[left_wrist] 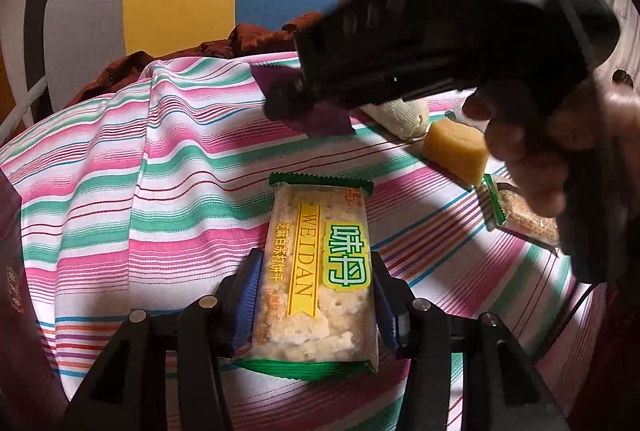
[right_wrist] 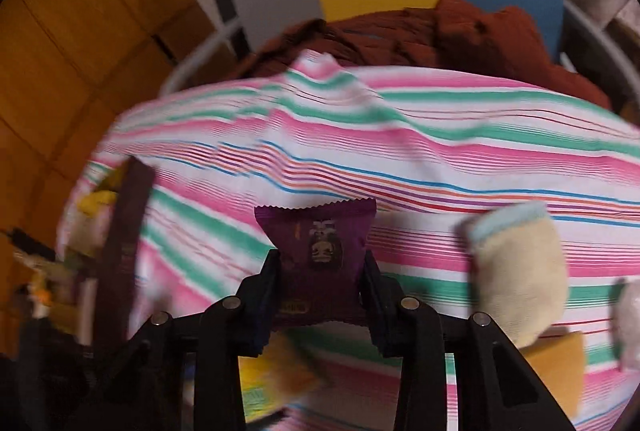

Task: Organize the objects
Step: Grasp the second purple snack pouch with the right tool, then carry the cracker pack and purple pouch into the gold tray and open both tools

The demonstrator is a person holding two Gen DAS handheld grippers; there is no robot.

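A: Striped cloth (left_wrist: 160,191), pink, green and white, covers the surface under both claws. Left claw (left_wrist: 316,295) state?

B: Left claw is clamped on a cracker packet (left_wrist: 320,271), clear wrapper with green crimped ends and a yellow "WEIDAN" band. Blue-padded fingers (left_wrist: 246,295) press its two long sides. The packet runs straight out ahead of the claw, its far end past the fingertips.

A: Is it lifted or resting?

B: Cannot tell from the left wrist view.

A: Right claw (right_wrist: 320,271)?

B: Closed on a purple snack packet (right_wrist: 318,251), a dark wrapper with a zigzag top edge. One finger sits on each side of its lower half; the upper half sticks out ahead. The right wrist view is motion-blurred.

A: Neighbours of the right claw?

B: To its right, a cream sock (right_wrist: 520,263) with a pale blue cuff, and nearer the camera a yellow sponge (right_wrist: 560,371). Below the claw, a blurred yellow packet (right_wrist: 272,375). To its left, a dark upright strip, unidentified.

A: Seen from the left claw?

B: Ahead and to its right, a hand (left_wrist: 532,151) holds the right gripper body. Beneath it lie the sock (left_wrist: 400,115), the sponge (left_wrist: 456,151) and a second green-edged cracker packet (left_wrist: 524,215). Brown fabric (left_wrist: 248,39) is bunched at the cloth's far edge.
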